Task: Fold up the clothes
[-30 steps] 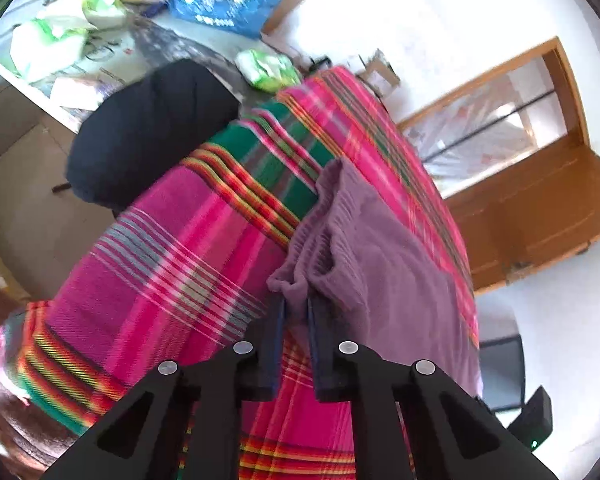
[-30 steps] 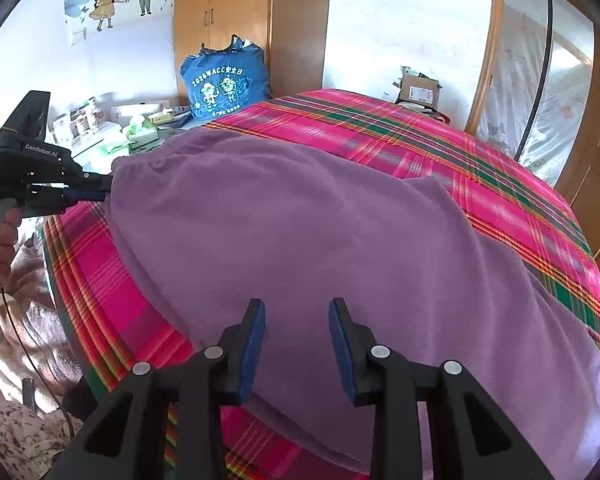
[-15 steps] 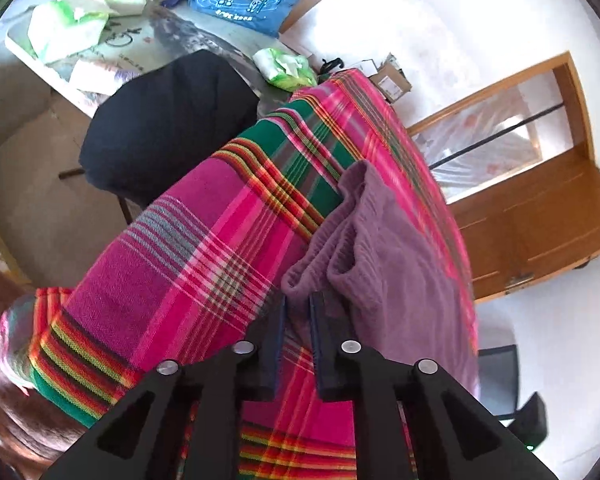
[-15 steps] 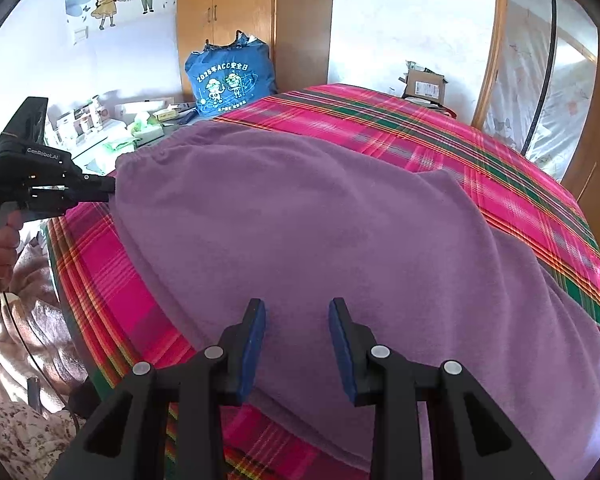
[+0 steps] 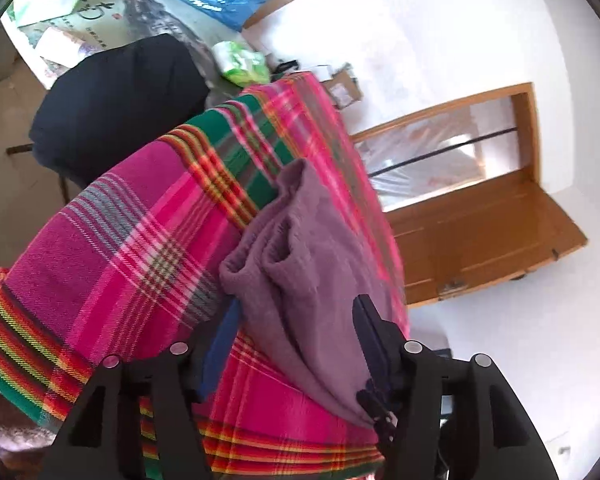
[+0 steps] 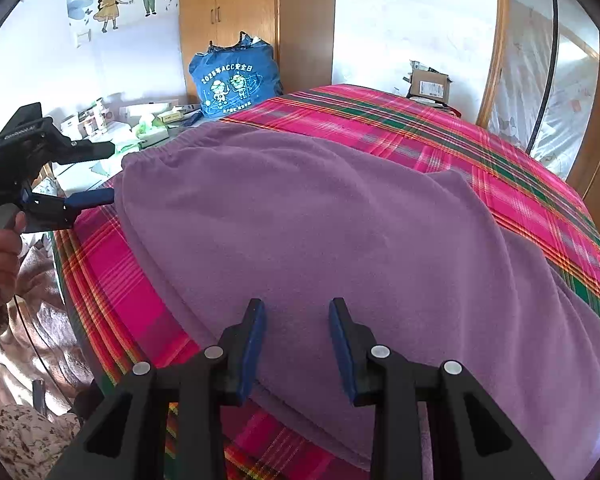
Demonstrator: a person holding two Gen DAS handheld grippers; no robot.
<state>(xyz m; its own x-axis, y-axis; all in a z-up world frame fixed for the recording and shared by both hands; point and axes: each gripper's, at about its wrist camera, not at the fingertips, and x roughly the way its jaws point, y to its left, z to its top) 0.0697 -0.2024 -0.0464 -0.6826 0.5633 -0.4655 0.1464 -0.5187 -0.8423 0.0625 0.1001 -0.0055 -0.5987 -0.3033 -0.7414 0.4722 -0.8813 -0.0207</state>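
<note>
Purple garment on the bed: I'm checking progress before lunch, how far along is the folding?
Early. Done: the purple garment lies spread flat on the plaid bedspread. In hand: the left tool is opening at the elastic hem, cloth between its fingers; the right tool hovers open over the near edge. Left: no fold shows yet.

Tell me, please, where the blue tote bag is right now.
In the right wrist view the blue tote bag stands at upper centre against the wooden wardrobe, beyond the plaid bedspread.

Left tongs (image 5: 296, 320) jaws opening wide, right tongs (image 6: 296, 312) half apart, hovering
</note>
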